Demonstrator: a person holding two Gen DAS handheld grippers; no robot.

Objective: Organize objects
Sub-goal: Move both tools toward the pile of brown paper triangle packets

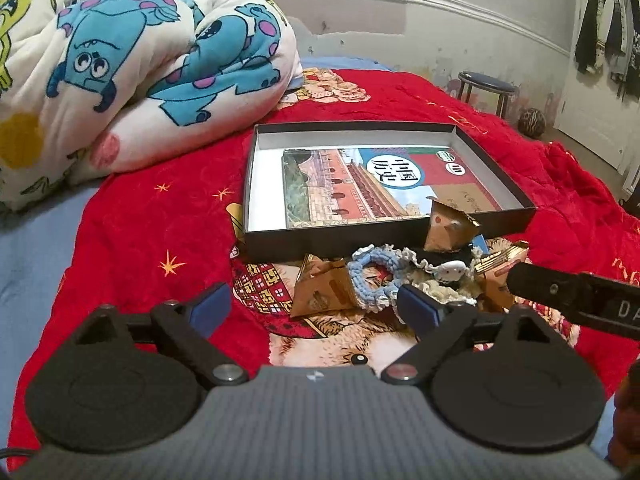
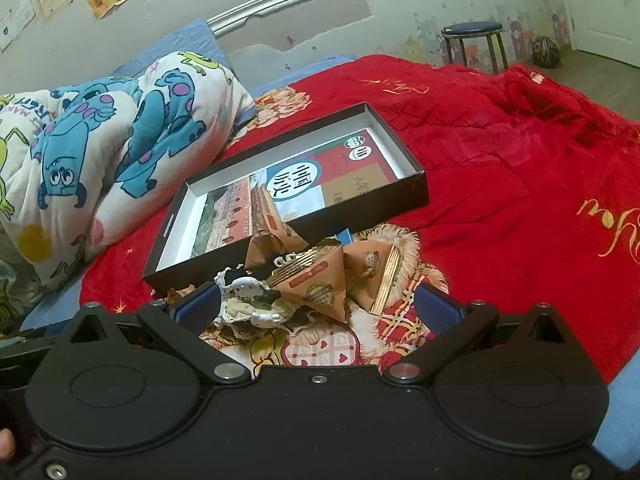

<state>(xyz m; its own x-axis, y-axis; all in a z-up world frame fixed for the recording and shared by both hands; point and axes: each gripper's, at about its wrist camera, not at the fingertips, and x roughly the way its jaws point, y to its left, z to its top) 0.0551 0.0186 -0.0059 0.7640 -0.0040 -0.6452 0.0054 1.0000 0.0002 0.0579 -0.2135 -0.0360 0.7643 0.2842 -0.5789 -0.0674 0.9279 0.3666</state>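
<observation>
Red bedspread [image 1: 168, 216] (bed); box [image 1: 496, 184], packets [image 1: 320, 292], quilt [image 1: 140, 68].

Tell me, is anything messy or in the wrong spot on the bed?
Yes. The snack packets and frilly hair ties lie in a jumbled heap on the red blanket, outside the black box, which holds only a book.

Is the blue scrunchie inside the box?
No, the blue scrunchie lies on the red blanket in front of the box.

book [image 1: 360, 184] flat in open black box [image 1: 496, 168] | brown pyramid packets [image 2: 320, 284], crocheted scrunchies [image 1: 372, 268] heaped just before it on bed
</observation>
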